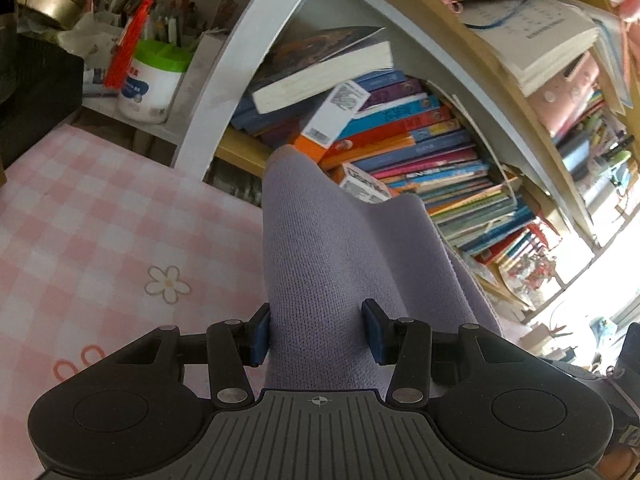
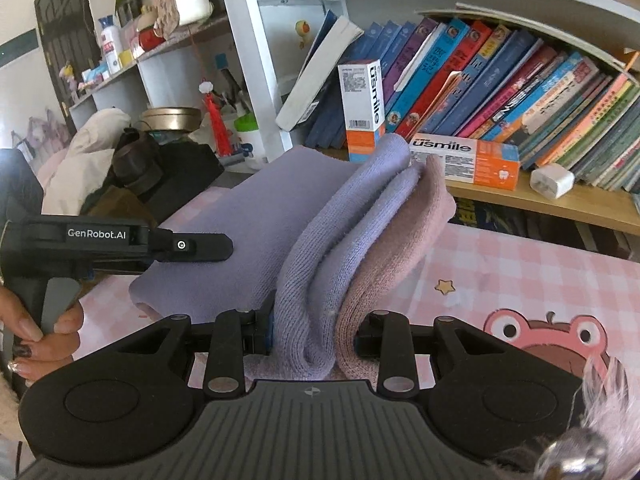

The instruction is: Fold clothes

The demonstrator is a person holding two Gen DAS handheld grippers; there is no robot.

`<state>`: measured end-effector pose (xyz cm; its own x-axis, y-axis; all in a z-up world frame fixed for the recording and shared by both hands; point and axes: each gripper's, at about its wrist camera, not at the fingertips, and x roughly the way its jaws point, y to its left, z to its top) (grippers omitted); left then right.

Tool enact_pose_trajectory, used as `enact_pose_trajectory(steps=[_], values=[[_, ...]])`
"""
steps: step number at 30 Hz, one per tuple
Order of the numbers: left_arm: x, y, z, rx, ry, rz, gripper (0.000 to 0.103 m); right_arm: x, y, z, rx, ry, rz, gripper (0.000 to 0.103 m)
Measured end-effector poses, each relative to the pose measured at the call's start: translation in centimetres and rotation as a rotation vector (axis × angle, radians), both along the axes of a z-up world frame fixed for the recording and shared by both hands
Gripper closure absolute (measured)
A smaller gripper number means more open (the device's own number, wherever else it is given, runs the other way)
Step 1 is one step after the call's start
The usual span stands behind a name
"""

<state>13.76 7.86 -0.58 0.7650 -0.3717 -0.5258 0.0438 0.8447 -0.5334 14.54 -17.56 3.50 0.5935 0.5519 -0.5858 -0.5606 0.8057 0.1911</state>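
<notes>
Lavender knit garment [image 2: 316,280], soft and ribbed, bunches in thick folds clamped by the right gripper [image 2: 314,330]; the left gripper [image 1: 316,330] pinches another fold. Beyond, it drapes onto the pink checked tablecloth [image 2: 520,276] before rows of glossy books [image 2: 500,92].

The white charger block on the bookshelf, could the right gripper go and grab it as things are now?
Probably not yet. The right gripper is shut on the bunched purple garment, so its jaws are full. The charger block sits exposed on the shelf edge, nothing before it.
</notes>
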Motion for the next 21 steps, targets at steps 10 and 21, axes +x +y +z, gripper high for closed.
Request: enact_pose_trajectory(steps=[10,21], values=[[3.7,0.9,-2.2,0.011,0.03,0.026,0.057,4.3,1.5,-2.4,-0.057,-0.023,0.051,0.074],[4.2,0.5,-3.8,0.096,0.09,0.016,0.049,6.8,-0.9,-6.3,0.005,0.147,-0.075,0.041]])
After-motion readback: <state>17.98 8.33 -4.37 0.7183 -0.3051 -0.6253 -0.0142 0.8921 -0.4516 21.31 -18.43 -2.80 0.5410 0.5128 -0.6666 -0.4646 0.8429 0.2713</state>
